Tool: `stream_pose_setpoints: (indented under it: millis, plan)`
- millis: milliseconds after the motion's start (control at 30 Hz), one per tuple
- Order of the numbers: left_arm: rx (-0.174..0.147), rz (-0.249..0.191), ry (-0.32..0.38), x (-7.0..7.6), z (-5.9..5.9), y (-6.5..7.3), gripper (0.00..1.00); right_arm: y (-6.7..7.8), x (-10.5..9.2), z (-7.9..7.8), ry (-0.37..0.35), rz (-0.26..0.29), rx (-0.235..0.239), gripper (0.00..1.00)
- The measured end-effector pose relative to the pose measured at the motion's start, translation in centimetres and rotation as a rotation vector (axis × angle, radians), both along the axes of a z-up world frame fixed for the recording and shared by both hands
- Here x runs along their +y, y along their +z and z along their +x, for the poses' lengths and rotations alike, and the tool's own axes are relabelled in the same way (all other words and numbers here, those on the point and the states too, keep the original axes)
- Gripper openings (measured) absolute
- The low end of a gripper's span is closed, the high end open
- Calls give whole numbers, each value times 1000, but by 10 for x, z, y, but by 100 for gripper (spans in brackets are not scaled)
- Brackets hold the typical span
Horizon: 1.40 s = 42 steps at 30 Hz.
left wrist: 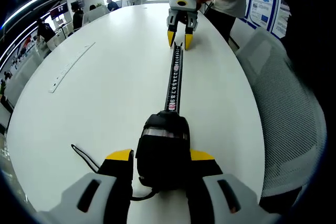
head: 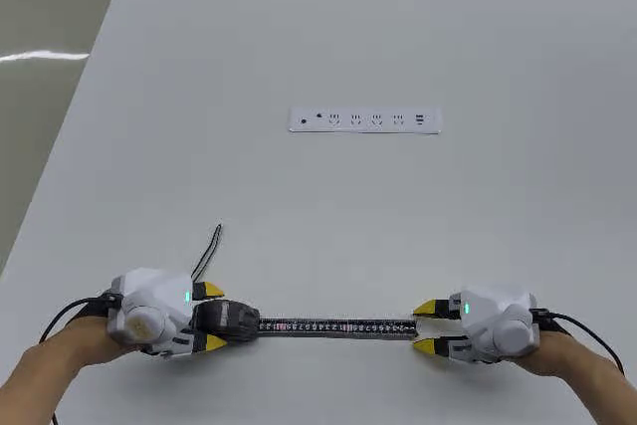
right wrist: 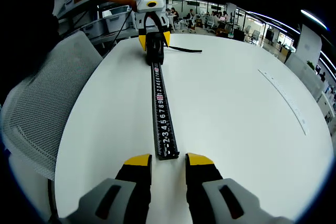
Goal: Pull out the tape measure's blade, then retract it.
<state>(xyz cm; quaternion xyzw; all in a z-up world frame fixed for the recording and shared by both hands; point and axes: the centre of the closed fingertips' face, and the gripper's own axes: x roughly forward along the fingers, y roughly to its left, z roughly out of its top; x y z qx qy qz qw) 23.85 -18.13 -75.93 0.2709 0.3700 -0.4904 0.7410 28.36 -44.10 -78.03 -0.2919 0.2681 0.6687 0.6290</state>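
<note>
- Head view: our left claw (head: pixel 212 317) is clenched on the tape measure (head: pixel 231 319). Its blade (head: pixel 338 326) runs along the table (head: pixel 328 206) to the right claw (head: pixel 426 326).
- Left gripper view: the tape measure (left wrist: pixel 164 148) sits clamped between our jaws, and the blade (left wrist: pixel 174 77) stretches straight ahead.
- Right gripper view: the right claw (right wrist: pixel 168 160) is released, and the blade (right wrist: pixel 160 108) ends just ahead of the gap between its tips.

Open table (head: pixel 418 216) beyond the stretched blade (head: pixel 336 326) — power strip (head: pixel 364 120) well back, thin cord (head: pixel 207 252) at left
</note>
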Motion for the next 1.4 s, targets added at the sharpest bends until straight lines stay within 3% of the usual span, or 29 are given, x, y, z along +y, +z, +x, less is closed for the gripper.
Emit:
stream_pose_setpoints:
  millis: [333, 533, 1033, 1400]
  plan:
    - [-3, -26, 102, 11, -1, 9, 45, 8, -3, 1, -81, 5, 0, 33]
    - [-14, -94, 214, 16, -4, 19, 49, 16, -5, -1, -160, 16, 9, 41]
    - [-36, -212, 384, 19, -25, 40, 57, 43, -5, -7, -322, 75, 12, 54]
    - [-54, -243, 434, 19, -46, 51, 63, 64, -5, -20, -403, 109, 0, 65]
